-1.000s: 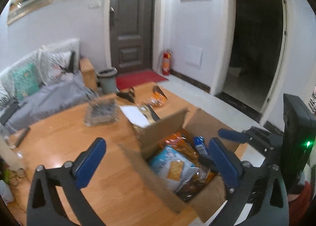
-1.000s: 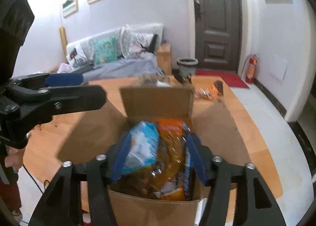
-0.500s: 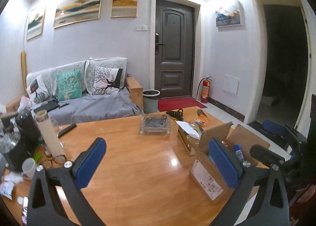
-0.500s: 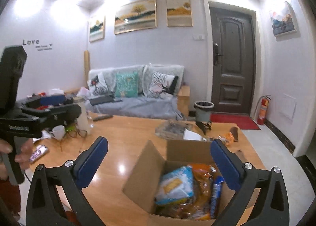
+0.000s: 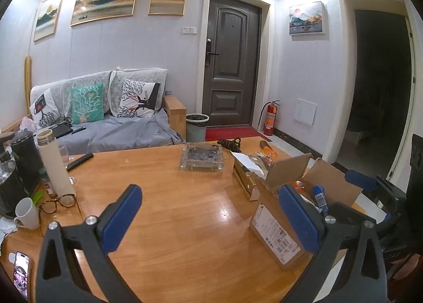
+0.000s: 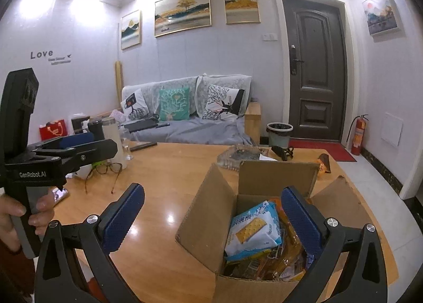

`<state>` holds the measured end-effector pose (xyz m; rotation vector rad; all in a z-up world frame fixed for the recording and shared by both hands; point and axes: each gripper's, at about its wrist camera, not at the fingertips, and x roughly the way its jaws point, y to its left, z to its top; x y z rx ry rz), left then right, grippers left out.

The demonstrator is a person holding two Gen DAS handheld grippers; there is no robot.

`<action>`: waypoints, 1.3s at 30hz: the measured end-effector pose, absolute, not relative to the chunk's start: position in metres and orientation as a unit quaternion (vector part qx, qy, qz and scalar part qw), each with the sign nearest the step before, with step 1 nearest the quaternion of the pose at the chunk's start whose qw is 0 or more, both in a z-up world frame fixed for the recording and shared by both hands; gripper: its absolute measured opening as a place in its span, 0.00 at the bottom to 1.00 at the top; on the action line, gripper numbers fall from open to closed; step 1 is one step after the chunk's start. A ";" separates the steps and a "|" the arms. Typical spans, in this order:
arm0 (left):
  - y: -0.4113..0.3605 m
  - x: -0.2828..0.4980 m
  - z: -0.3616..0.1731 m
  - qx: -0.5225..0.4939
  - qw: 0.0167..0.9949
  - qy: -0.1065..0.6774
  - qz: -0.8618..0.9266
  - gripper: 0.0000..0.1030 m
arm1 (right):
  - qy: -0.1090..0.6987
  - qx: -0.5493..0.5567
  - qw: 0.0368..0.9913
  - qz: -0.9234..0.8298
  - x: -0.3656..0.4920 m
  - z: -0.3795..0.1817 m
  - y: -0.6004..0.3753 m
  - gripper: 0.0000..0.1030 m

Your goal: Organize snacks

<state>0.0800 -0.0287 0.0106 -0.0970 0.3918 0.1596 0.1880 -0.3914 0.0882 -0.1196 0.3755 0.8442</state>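
Currently both tongs stand wide apart, nothing between the blue pads. Left gripper (image 5: 210, 213) hangs over the bare orange-brown wooden table (image 5: 185, 236); right gripper (image 6: 211, 218) hangs at the near rim of the open brown cardboard box (image 6: 201, 213), its right pad over the box mouth.

Right wrist view only: box interior. A light-blue and white cracker packet (image 6: 253, 229) with a square cracker printed on it lies on top, between the pads and nearer the right one; its printed characters are too small to read. Orange snack bags (image 6: 290, 247) sit under and beside it. Also here only: the left tool body, lettered "GenRobot.AI", held in the person's left hand (image 6: 23, 218), left of the right tongs; wall lettering "Love" behind it, smaller lines beneath unreadable; a red gift bag (image 6: 54, 129).

Left wrist view only: box outer side with a white printed shipping label (image 5: 277, 234), text illegible, just behind the right pad; a blue-capped tube (image 5: 318, 195) poking above the box rim; a white mug (image 5: 27, 213) and a smartphone (image 5: 21, 274), left of the left pad; a small opened carton with a white flap (image 5: 244, 173) beyond the box.

Both views: clear glass ashtray (image 5: 202, 156) ahead of the tongs, tortoiseshell glasses (image 5: 56, 201), white tall flask (image 5: 54, 162), red fire extinguisher (image 5: 269, 119) by the dark door
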 end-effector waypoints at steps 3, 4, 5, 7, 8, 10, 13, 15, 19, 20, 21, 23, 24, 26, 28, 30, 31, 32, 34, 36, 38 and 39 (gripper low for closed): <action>-0.029 0.080 0.011 -0.047 0.977 0.193 0.081 0.99 | 0.182 -0.054 0.894 0.406 0.188 0.090 -0.393 1.00; -0.029 0.079 0.012 -0.049 0.977 0.191 0.081 0.99 | 0.181 -0.056 0.894 0.405 0.189 0.090 -0.394 1.00; -0.029 0.078 0.012 -0.050 0.977 0.189 0.081 0.99 | 0.180 -0.056 0.895 0.405 0.189 0.090 -0.395 1.00; -0.030 0.076 0.014 -0.050 0.977 0.188 0.083 0.99 | 0.177 -0.056 0.895 0.406 0.187 0.091 -0.395 1.00; -0.031 0.076 0.014 -0.049 0.977 0.187 0.085 0.99 | 0.176 -0.056 0.895 0.405 0.186 0.092 -0.395 1.00; -0.030 0.074 0.016 -0.049 0.978 0.186 0.086 0.99 | 0.174 -0.056 0.895 0.406 0.184 0.092 -0.396 1.00; -0.031 0.073 0.016 -0.049 0.978 0.182 0.084 0.99 | 0.171 -0.058 0.895 0.407 0.181 0.093 -0.396 1.00; -0.031 0.071 0.017 -0.048 0.979 0.180 0.086 0.99 | 0.169 -0.059 0.896 0.407 0.179 0.095 -0.397 1.00; -0.031 0.070 0.018 -0.049 0.979 0.179 0.084 0.99 | 0.168 -0.060 0.896 0.407 0.177 0.095 -0.397 1.00; -0.031 0.070 0.018 -0.049 0.979 0.179 0.084 0.99 | 0.168 -0.059 0.896 0.407 0.178 0.095 -0.397 1.00; -0.031 0.070 0.018 -0.049 0.979 0.179 0.085 0.99 | 0.168 -0.059 0.896 0.408 0.178 0.095 -0.397 1.00; -0.031 0.069 0.018 -0.048 0.979 0.178 0.085 0.99 | 0.169 -0.058 0.895 0.408 0.177 0.096 -0.397 1.00; -0.031 0.069 0.018 -0.048 0.979 0.178 0.085 0.99 | 0.169 -0.057 0.895 0.408 0.177 0.096 -0.398 1.00; -0.031 0.069 0.018 -0.048 0.979 0.177 0.085 0.99 | 0.169 -0.058 0.895 0.408 0.177 0.096 -0.398 1.00; -0.031 0.069 0.018 -0.049 0.979 0.177 0.084 0.99 | 0.169 -0.058 0.895 0.408 0.177 0.096 -0.398 1.00; -0.030 0.070 0.018 -0.053 0.980 0.177 0.079 0.99 | 0.170 -0.057 0.896 0.407 0.176 0.097 -0.398 1.00; -0.031 0.070 0.018 -0.053 0.980 0.177 0.077 0.99 | 0.171 -0.057 0.896 0.407 0.176 0.097 -0.399 1.00; -0.030 0.070 0.019 -0.052 0.980 0.177 0.078 0.99 | 0.172 -0.056 0.895 0.407 0.175 0.098 -0.399 1.00; -0.030 0.071 0.019 -0.049 0.980 0.177 0.079 0.99 | 0.175 -0.052 0.894 0.409 0.176 0.098 -0.400 1.00; -0.030 0.071 0.018 -0.050 0.980 0.177 0.076 0.99 | 0.177 -0.050 0.894 0.408 0.175 0.098 -0.401 1.00; -0.030 0.071 0.019 -0.053 0.980 0.178 0.072 0.99 | 0.177 -0.050 0.895 0.407 0.176 0.099 -0.401 1.00; -0.030 0.072 0.019 -0.053 0.980 0.178 0.070 0.99 | 0.177 -0.049 0.895 0.407 0.176 0.100 -0.401 1.00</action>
